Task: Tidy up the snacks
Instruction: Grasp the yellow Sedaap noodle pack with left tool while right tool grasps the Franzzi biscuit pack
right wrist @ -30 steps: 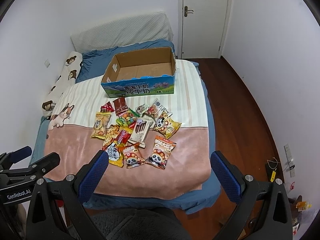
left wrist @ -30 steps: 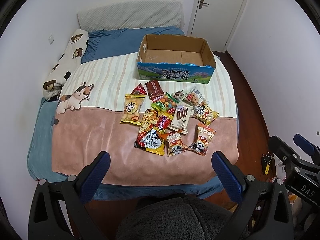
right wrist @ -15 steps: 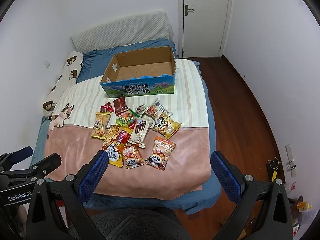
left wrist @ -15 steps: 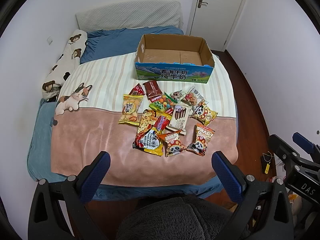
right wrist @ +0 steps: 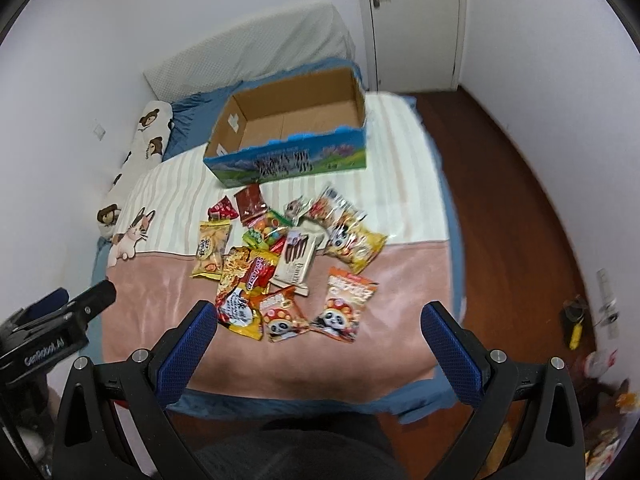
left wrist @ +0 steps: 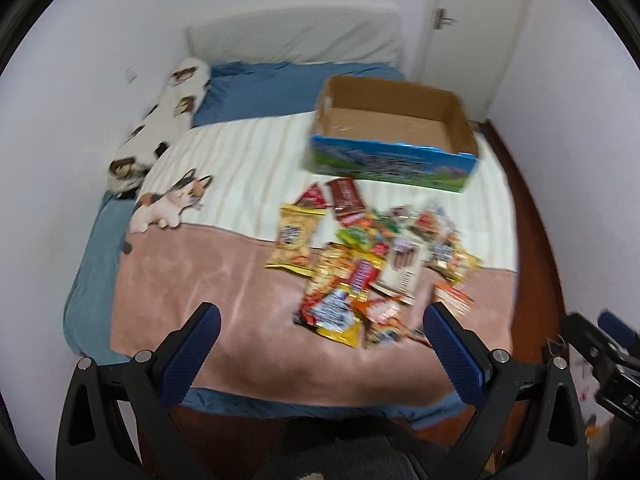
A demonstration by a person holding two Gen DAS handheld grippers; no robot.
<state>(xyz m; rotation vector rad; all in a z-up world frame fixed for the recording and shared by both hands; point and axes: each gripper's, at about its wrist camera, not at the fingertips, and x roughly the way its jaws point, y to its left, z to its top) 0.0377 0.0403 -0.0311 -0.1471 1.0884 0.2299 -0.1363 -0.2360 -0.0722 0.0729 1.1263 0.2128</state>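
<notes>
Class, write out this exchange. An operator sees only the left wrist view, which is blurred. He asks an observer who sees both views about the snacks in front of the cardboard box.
Operator: My left tool covers part of the packet nearest me on the right. What is it?
Observer: The right wrist view shows it whole. It is an orange packet with a panda on it, lying flat on the pink blanket.
Operator: I only see the edge of the right tool. Is it holding anything?
Observer: No. The right tool is open and empty, with its fingers wide apart above the near end of the bed.
</notes>
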